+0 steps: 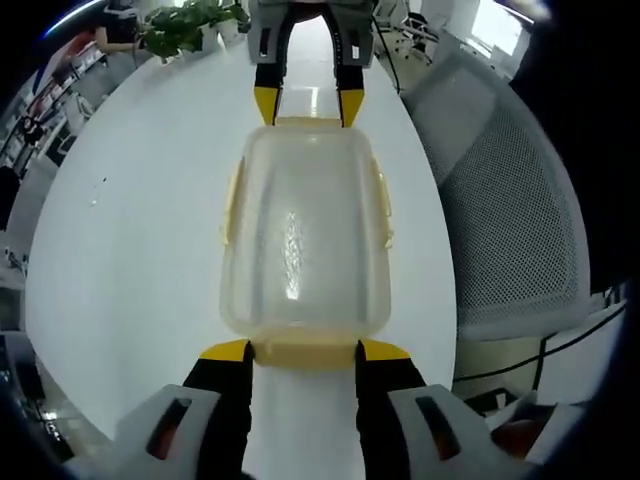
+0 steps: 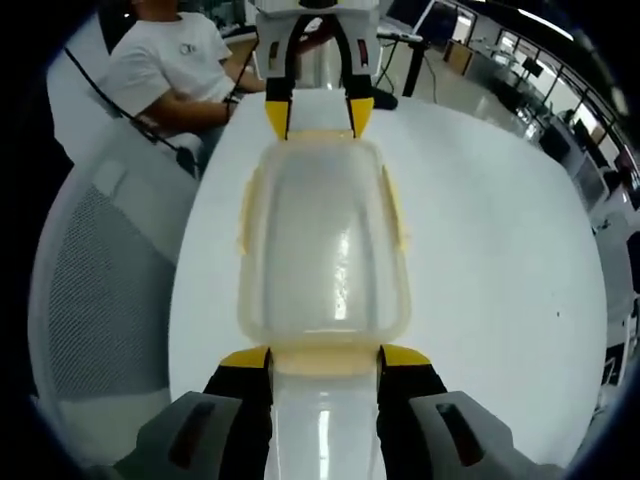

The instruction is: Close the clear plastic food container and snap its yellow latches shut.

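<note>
A clear container (image 1: pixel 305 235) with its lid on lies in the middle of a round white worktop (image 1: pixel 140 230). Everything else is placed from it.

In the left gripper view, the left hand-held gripper (image 1: pixel 304 352) stands at the container's near end. Its two yellow-tipped jaws are spread apart, one at each side of the pale yellow end latch (image 1: pixel 305 353), with the tips touching or just beside the container's corners; it grips nothing. At the container's far end the right hand-held gripper (image 1: pixel 307 105) comes in, jaws likewise spread, tips at the far corners. Along each long side of the container a yellow side latch (image 1: pixel 383 205) lies against the wall; whether any latch is snapped fully home cannot be told. Right of the container, beyond the worktop's edge, stands a grey mesh chair (image 1: pixel 510 200). Past the far end, a green plant (image 1: pixel 185 25) sits near the worktop's rim.

In the right gripper view, the container (image 2: pixel 322 240) lies lengthwise again, the right hand-held gripper (image 2: pixel 325 360) open at its near end and the left hand-held gripper (image 2: pixel 318 112) open at its far end. Left of the container is the mesh chair (image 2: pixel 100 280); beyond the far end sits a person in a white shirt (image 2: pixel 165 60).
</note>
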Action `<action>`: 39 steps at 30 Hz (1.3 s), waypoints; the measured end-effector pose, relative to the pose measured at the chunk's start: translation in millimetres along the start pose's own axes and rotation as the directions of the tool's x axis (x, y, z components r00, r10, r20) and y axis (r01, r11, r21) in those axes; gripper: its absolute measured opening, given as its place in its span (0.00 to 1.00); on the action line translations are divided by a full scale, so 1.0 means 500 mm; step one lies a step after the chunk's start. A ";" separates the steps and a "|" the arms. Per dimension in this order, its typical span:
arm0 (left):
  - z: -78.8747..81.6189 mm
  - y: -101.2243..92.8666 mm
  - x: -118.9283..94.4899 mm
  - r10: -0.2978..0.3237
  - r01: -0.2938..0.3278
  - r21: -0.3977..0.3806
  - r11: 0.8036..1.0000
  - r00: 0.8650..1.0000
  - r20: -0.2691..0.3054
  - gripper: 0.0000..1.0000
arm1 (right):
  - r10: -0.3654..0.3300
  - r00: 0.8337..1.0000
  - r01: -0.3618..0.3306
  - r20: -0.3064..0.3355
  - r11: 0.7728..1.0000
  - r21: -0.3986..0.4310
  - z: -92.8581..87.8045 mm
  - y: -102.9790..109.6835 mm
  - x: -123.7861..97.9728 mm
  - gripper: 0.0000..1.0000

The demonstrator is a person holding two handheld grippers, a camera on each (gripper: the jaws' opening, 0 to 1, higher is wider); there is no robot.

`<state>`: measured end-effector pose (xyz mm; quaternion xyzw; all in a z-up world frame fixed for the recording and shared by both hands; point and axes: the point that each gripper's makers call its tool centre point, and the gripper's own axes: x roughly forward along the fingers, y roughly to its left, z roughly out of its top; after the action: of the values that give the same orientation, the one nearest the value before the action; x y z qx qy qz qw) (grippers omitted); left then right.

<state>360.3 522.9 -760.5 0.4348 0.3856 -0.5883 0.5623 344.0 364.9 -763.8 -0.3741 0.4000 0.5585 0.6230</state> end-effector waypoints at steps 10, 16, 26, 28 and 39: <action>0.013 0.016 -0.021 0.007 -0.007 -0.012 1.000 1.000 0.003 0.39 | -0.007 1.000 0.007 0.006 1.000 0.000 0.004 -0.011 -0.023 0.39; 0.026 0.011 -0.018 0.005 -0.005 -0.016 1.000 1.000 0.000 0.39 | -0.010 1.000 0.010 0.002 1.000 -0.011 -0.008 -0.010 -0.031 0.39; 0.065 0.008 -0.009 -0.006 0.006 -0.012 1.000 1.000 0.017 0.39 | -0.006 1.000 0.006 -0.009 1.000 0.000 -0.043 -0.006 -0.050 0.39; 0.074 0.008 -0.005 -0.008 0.008 -0.011 1.000 1.000 0.022 0.39 | -0.006 1.000 0.006 -0.011 1.000 0.001 -0.051 -0.005 -0.056 0.39; 0.124 0.009 0.012 -0.016 0.016 -0.001 1.000 0.999 0.035 0.39 | -0.005 1.000 0.005 -0.028 1.000 0.014 -0.100 -0.005 -0.078 0.39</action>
<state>360.3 461.9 -745.9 0.4209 0.3798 -0.6000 0.5644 340.2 303.8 -747.9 -0.3784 0.4117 0.5489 0.6213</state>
